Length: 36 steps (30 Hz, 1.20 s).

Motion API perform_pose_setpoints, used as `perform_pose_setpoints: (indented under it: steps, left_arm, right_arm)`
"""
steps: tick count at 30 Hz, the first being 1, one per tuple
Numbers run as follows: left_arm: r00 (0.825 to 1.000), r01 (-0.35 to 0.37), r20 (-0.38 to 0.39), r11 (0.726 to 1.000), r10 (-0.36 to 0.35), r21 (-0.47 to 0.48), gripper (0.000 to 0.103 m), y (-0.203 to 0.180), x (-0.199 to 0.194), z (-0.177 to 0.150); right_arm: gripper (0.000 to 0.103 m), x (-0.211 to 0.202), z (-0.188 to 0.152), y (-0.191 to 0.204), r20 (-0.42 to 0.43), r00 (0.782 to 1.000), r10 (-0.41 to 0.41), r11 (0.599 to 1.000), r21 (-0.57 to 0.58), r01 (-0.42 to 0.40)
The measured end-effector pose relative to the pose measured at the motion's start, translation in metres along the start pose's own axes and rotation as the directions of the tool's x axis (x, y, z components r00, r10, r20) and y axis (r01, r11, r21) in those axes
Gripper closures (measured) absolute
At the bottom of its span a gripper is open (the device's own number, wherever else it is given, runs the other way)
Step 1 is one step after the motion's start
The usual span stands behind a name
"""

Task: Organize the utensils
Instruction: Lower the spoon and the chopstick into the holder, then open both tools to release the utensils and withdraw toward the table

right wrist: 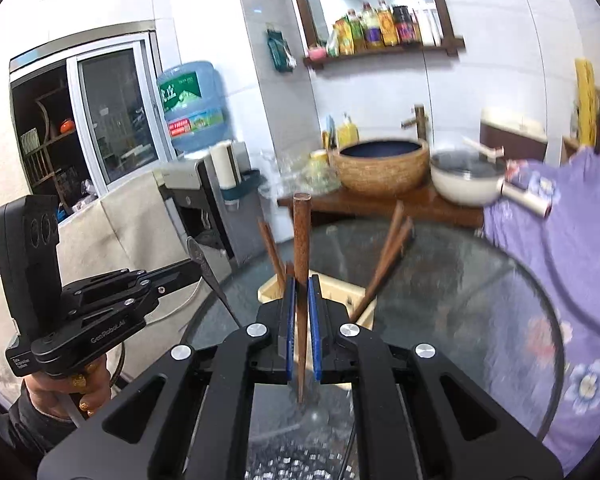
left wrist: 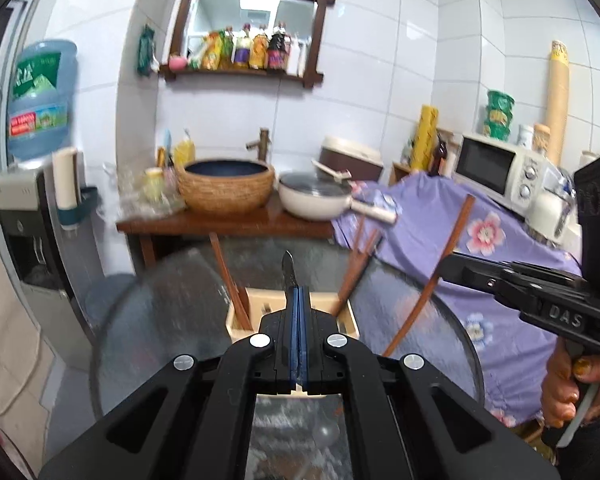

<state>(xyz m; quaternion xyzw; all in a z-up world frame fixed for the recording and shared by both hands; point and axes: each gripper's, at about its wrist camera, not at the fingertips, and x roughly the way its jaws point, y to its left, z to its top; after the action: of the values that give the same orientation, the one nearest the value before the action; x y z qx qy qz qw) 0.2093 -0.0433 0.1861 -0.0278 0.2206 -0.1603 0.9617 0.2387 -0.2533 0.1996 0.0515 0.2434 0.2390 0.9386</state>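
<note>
Above the round glass table (right wrist: 460,280), both grippers are hanging over the pale wooden utensil holder (left wrist: 260,300), each carrying 1 utensil. The left gripper (left wrist: 299,292) is pinching its blue pads fully together on a thin dark metal utensil (left wrist: 289,272), probably a spoon handle, which is sticking up past the fingertips. The right gripper (right wrist: 301,292) is clamping a brown wooden chopstick (right wrist: 301,236) nearly upright, with its narrow tip hanging below the pads. The holder is already keeping several chopsticks (right wrist: 384,264) that are leaning outward to both sides.

The main risk is a carried utensil catching on those leaning chopsticks on the way down, tipping the light holder or knocking sticks onto the glass. The chopstick's tapered shaft may also be sliding in the pads if it bumps the holder's rim. The 2 grippers are working close together, so crossing paths could mean a clash.

Open room is lying right of the holder on the glass; the purple floral cloth (left wrist: 500,240) is crowding the table's right edge.
</note>
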Motion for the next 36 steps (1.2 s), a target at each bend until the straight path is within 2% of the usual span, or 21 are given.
perform_pose_setpoints:
  steps: [6, 11, 16, 23, 30, 36]
  left_arm:
    - [0.998, -0.045, 0.045, 0.998, 0.047, -0.047, 0.103, 0.012, 0.010, 0.045]
    - [0.994, -0.090, 0.055, 0.995, 0.092, -0.043, 0.103, 0.013, 0.029, 0.053]
    - [0.994, -0.107, 0.004, 0.993, 0.107, -0.049, 0.103, 0.017, 0.059, 0.034]
    - [0.991, -0.117, -0.070, 0.992, 0.113, -0.051, 0.103, 0.020, 0.093, -0.003]
    - [0.986, -0.117, -0.124, 0.991, 0.110, -0.057, 0.103, 0.025, 0.113, -0.027]
    - [0.984, -0.123, -0.140, 0.991, 0.115, -0.054, 0.102, 0.026, 0.121, -0.037]
  right_arm:
    - [0.096, -0.002, 0.048, 0.011, 0.086, 0.995, -0.048, 0.998, -0.024, 0.050]
    - [0.096, 0.008, 0.066, 0.011, 0.155, 0.982, -0.109, 0.993, -0.034, 0.116]
    - [0.096, 0.044, 0.046, 0.000, 0.111, 0.984, -0.143, 0.989, -0.017, 0.145]
    - [0.096, 0.084, 0.004, -0.020, 0.024, 0.989, -0.147, 0.989, 0.024, 0.146]
    - [0.096, 0.100, -0.024, -0.028, -0.019, 0.990, -0.138, 0.989, 0.044, 0.138]
    - [0.096, 0.101, -0.026, -0.031, -0.012, 0.989, -0.145, 0.988, 0.045, 0.145]
